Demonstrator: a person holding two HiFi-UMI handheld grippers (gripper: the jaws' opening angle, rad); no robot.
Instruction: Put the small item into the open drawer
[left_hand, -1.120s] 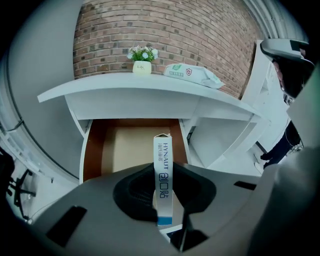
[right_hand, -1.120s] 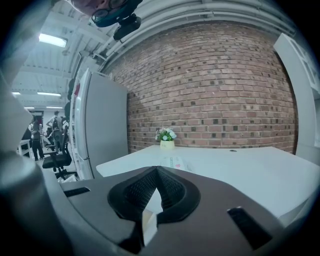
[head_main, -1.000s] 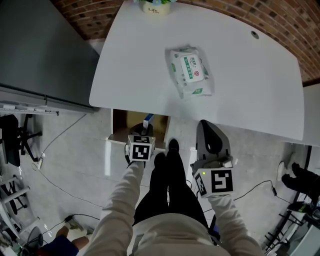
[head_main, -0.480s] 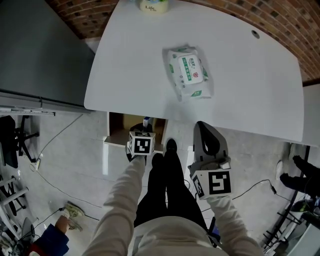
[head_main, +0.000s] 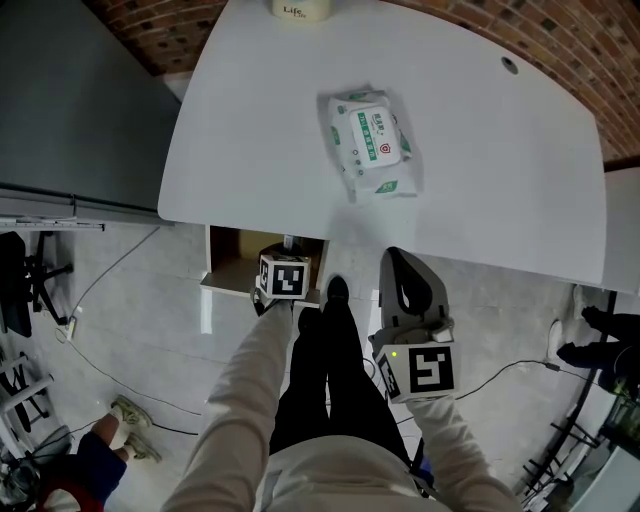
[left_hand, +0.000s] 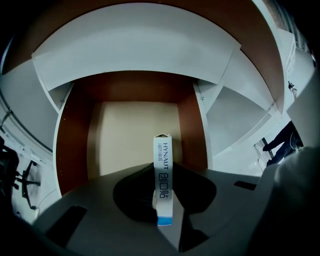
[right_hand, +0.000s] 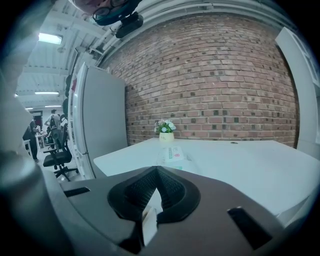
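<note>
My left gripper (left_hand: 163, 186) is shut on a slim white box (left_hand: 163, 175) with a blue end and dark print, which stands on edge between the pads. It hangs over the open drawer (left_hand: 70, 145), whose brown walls and pale floor lie just ahead and below. In the head view the left gripper (head_main: 287, 250) sits at the drawer's (head_main: 232, 265) front edge under the white table (head_main: 500, 180), with only the box tip (head_main: 289, 241) showing. My right gripper (head_main: 401, 268) is shut with nothing in it, at the table's front edge.
A pack of wet wipes (head_main: 370, 142) lies mid-table, also seen ahead of the right gripper (right_hand: 156, 192) as a pack (right_hand: 174, 153). A small flower pot (right_hand: 166, 131) stands at the far edge by the brick wall. A grey cabinet (head_main: 70, 100) stands left. The person's legs (head_main: 320, 360) are between the grippers.
The left gripper with the box has moved a little forward over the drawer, so the box tip sits closer under the table edge. The right gripper has hardly moved.
</note>
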